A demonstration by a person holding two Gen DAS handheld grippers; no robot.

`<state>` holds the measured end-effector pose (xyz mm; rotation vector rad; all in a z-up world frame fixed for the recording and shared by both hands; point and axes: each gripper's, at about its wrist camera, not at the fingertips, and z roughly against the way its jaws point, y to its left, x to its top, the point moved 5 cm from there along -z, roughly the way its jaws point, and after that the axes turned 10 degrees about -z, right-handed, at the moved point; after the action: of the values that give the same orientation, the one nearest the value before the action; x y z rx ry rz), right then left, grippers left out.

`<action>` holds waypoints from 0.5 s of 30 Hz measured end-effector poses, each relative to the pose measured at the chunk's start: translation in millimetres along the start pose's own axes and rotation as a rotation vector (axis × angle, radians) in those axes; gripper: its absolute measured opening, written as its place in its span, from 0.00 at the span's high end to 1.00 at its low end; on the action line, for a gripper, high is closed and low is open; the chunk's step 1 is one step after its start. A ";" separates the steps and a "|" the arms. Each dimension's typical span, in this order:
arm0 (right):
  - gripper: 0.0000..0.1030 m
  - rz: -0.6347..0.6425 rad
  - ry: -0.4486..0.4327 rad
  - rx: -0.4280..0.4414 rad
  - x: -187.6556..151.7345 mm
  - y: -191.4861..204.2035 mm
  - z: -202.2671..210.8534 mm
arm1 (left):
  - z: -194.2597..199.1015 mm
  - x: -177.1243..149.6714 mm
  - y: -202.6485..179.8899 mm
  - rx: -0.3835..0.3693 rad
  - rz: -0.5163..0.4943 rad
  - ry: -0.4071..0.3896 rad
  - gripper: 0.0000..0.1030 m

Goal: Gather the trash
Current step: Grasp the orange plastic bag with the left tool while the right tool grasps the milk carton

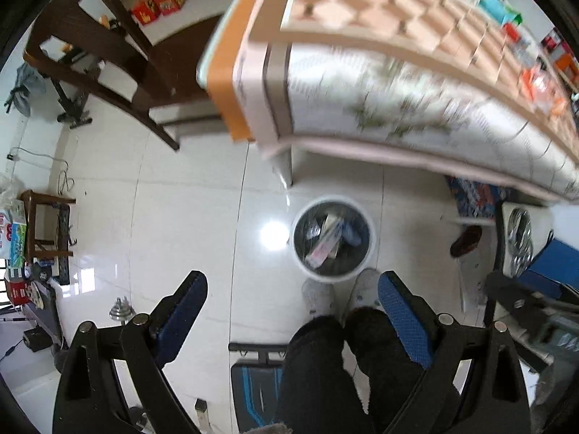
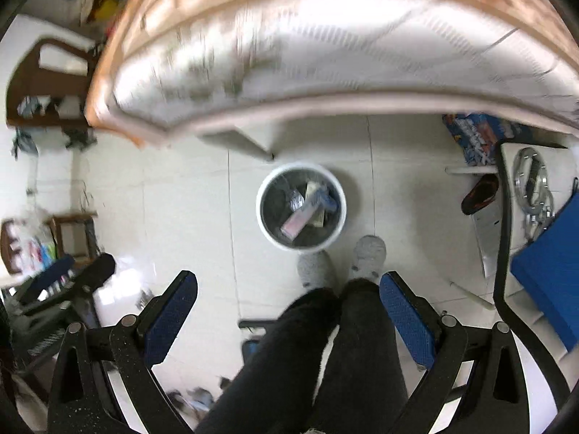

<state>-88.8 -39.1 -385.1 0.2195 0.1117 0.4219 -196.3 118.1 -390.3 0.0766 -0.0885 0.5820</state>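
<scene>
Looking down through both wrist cameras, I see a glossy white tiled floor with a bright lamp glare on it. Far left in the left wrist view stands a small wooden stool beside printed packs whose lettering I cannot read, and above it a dark wooden chair with red cartons behind, their print too small to make out. My left gripper hangs with its blue-padded fingers spread wide, nothing between them. Centre, the white trash bin stands on the tiles just beyond a person's grey-socked feet and dark trouser legs, near the worktop's white leg; it already holds wrappers and a flat pink-and-white packet, writing illegible. Above runs the worktop, draped in a cloth with orange-brown diamonds on top and a pale leafy border, blurred by motion, small clutter along its far right edge. My right gripper is likewise released and empty. Rightmost, a dark slipper lies beside a blue box.
</scene>
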 end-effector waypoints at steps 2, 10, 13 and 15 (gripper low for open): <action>0.01 -0.041 -0.055 0.008 19.3 -9.1 33.7 | 13.5 21.0 -9.0 -0.005 -0.008 -0.038 0.06; 0.01 -0.261 -0.263 -0.074 124.9 -115.1 125.5 | 45.0 132.9 -95.6 -0.032 -0.106 -0.141 0.06; 0.01 -0.314 -0.285 -0.119 163.2 -165.3 133.6 | 40.9 176.5 -145.0 -0.064 -0.150 -0.138 0.06; 0.01 -0.352 -0.284 -0.138 188.2 -199.8 131.7 | 32.3 206.4 -184.7 -0.110 -0.173 -0.108 0.06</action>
<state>180.5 -163.0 -315.7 0.1187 -0.1567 0.0451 75.2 73.7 -345.3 0.0089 -0.2159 0.3994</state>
